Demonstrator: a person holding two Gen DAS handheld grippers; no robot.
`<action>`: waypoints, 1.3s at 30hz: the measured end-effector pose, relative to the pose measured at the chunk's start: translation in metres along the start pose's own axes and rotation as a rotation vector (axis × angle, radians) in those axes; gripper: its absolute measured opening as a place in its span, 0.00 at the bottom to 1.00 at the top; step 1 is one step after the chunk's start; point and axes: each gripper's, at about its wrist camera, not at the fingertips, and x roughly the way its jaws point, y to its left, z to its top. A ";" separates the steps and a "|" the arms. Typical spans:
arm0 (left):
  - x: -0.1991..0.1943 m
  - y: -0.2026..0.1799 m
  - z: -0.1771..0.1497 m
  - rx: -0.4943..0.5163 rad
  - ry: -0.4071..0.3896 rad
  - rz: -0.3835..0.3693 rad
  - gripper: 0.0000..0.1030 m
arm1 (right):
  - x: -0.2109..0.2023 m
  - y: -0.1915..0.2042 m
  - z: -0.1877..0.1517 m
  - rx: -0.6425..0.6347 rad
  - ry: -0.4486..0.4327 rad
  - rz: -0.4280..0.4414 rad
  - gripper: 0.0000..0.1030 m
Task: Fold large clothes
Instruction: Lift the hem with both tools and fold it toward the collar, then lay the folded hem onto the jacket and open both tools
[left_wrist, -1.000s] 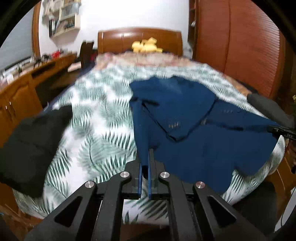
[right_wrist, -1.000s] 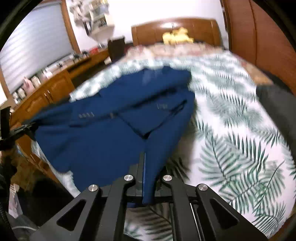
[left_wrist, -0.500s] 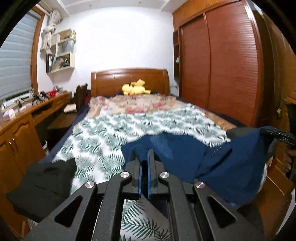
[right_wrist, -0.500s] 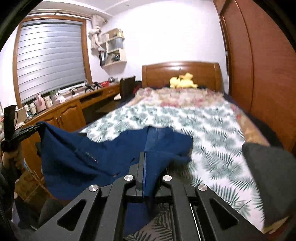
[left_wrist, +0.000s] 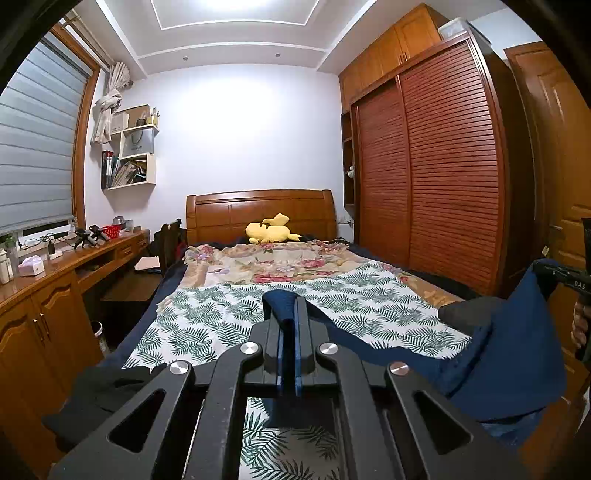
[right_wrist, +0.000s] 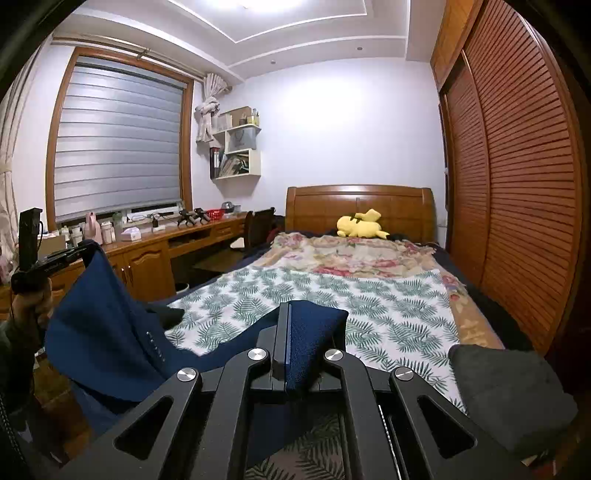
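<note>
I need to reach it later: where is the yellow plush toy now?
In both wrist views the yellow plush toy lies at the far end of the bed, against the wooden headboard, beyond the floral blanket.

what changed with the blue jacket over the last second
The blue jacket, spread flat on the bed a second ago, has been lifted clear and now hangs between the left gripper and right gripper. Both stayed clamped on it. The yellow plush toy has not moved.

The left gripper (left_wrist: 289, 314) pinches the navy jacket (left_wrist: 517, 354), which sags across to the right gripper (left_wrist: 535, 267) above the leaf-print bedspread (left_wrist: 369, 295).
</note>
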 end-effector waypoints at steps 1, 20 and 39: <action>0.006 0.000 -0.003 0.002 0.009 0.001 0.04 | 0.008 -0.003 -0.006 -0.002 0.012 -0.007 0.03; 0.214 0.026 -0.035 -0.012 0.231 0.032 0.04 | 0.216 -0.054 -0.004 0.013 0.262 -0.135 0.03; 0.254 0.003 -0.124 0.024 0.438 -0.075 0.74 | 0.278 -0.026 -0.035 0.063 0.486 -0.128 0.53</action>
